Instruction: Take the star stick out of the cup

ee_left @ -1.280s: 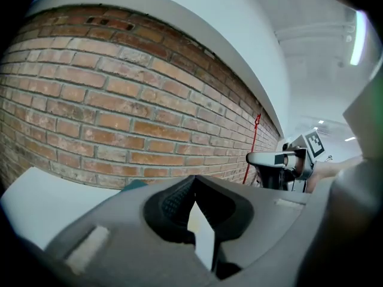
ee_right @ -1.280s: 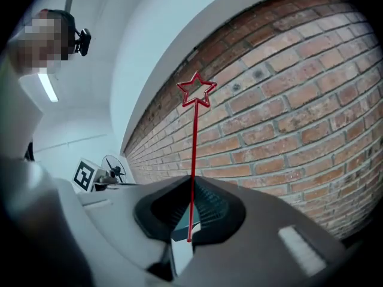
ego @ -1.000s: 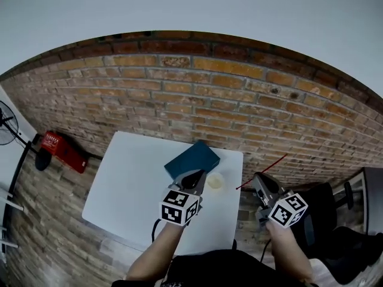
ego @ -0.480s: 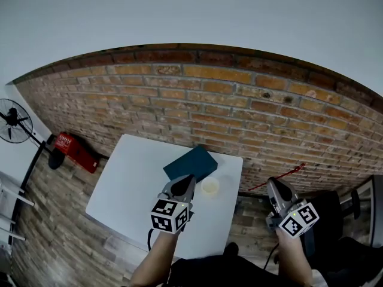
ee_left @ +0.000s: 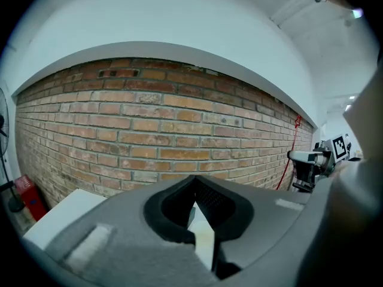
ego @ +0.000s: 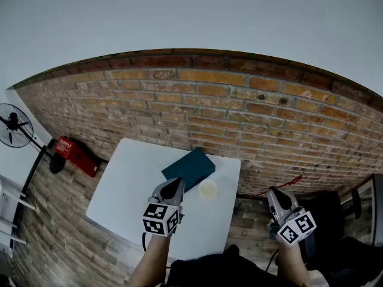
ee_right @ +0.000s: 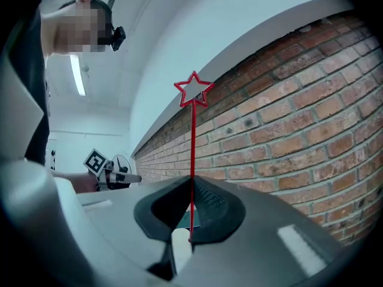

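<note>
I see a white square table (ego: 119, 184). Two things rest directly on it, both toward its far right corner: a flat dark-teal block (ego: 189, 168), perhaps a closed book, and just beside it a small pale cup (ego: 208, 189).

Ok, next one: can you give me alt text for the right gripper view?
The right gripper's jaws are shut on a thin red star-topped stick, which rises straight up the frame in front of a red brick wall. At far left, the left gripper with its square-marker cube appears small in the distance.
</note>
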Available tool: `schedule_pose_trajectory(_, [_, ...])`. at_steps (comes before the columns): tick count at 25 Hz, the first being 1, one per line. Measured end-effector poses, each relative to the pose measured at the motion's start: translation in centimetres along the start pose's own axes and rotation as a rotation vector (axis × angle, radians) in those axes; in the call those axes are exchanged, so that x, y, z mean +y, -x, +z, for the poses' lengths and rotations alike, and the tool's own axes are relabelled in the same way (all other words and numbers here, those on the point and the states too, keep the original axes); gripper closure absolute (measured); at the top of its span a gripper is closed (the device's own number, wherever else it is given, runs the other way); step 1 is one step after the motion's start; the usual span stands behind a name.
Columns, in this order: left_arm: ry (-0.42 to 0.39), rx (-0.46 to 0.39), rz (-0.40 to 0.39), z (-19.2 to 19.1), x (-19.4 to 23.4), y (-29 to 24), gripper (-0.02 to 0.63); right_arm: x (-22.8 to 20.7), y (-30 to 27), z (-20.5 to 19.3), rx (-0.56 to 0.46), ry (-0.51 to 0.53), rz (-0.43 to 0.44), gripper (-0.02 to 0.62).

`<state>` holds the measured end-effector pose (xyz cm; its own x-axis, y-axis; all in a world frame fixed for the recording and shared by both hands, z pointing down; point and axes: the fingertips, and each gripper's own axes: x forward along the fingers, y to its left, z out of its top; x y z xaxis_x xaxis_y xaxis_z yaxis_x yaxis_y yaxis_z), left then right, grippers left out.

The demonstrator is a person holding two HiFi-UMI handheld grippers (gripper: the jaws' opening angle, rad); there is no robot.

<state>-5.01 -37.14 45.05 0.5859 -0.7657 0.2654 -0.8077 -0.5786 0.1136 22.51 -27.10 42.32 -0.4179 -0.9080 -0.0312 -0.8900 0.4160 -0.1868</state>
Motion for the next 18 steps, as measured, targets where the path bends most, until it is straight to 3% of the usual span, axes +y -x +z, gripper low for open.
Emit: schedule_pose_trajectory(18, [0.000, -0.002, 0.004, 0.0, 1.6, 0.2, 0.600, 1.4, -2.0, -0.6, 0.013, -0.004, 0.023, 0.589])
